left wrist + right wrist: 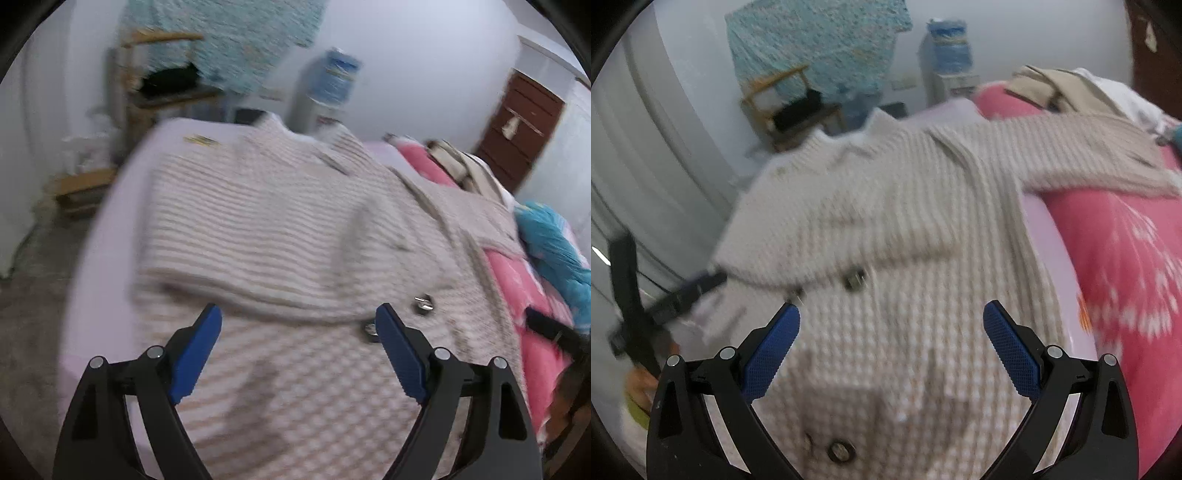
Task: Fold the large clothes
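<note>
Both grippers tilt down over the bed with jaws wide apart and nothing between them: the left gripper (299, 314) and the right gripper (892, 312). Under them a beige knit cardigan (280, 229) (one sleeve folded across its chest) lies flat on the lilac sheet (107, 236), collar toward the far wall, beside a pink quilt (1119, 258).
</note>
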Action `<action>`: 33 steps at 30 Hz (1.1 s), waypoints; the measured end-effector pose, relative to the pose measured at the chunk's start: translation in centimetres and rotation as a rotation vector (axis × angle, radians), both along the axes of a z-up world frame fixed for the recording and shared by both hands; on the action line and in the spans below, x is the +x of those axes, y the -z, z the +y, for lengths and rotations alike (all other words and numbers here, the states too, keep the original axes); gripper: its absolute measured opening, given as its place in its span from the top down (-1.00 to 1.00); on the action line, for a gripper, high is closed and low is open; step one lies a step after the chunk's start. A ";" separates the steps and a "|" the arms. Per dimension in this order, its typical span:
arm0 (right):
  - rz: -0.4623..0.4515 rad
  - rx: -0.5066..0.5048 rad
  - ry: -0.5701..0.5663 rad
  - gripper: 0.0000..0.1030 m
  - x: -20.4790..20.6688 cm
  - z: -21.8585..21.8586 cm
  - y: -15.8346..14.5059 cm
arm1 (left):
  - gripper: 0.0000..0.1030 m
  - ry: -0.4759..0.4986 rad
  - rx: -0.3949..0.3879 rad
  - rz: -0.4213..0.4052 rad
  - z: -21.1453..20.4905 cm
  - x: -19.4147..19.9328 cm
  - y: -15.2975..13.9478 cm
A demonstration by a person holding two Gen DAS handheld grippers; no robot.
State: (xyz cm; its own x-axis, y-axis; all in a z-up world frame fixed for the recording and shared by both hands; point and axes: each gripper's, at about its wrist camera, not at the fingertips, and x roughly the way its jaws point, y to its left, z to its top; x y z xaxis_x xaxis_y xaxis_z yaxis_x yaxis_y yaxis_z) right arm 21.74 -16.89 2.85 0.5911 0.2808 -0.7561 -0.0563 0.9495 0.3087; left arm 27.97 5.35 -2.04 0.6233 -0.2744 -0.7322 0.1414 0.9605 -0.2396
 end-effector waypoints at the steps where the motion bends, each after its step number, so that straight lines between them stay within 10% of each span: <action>1: -0.006 0.029 -0.011 -0.85 0.8 -0.2 -0.2 | -0.62 -0.035 0.037 -0.004 0.9 -0.1 0.1; 5: 0.049 0.168 0.000 -0.77 6.7 -2.0 1.2 | -0.62 -0.135 0.123 0.034 2.8 0.8 1.5; 14: 0.306 0.253 0.045 0.14 14.6 -4.0 8.1 | -0.61 -0.216 0.181 0.057 3.3 1.1 3.8; 26: 0.342 0.160 -0.015 0.14 18.3 -1.8 9.7 | -0.23 -0.267 0.170 0.094 3.7 3.4 5.3; 30: 0.340 0.045 -0.056 0.76 18.8 -0.1 9.7 | -0.20 -0.266 0.189 0.087 3.5 3.4 5.3; 33: 0.284 0.053 -0.059 0.86 20.0 0.0 7.9 | -0.13 -0.272 0.198 0.084 3.5 3.3 5.3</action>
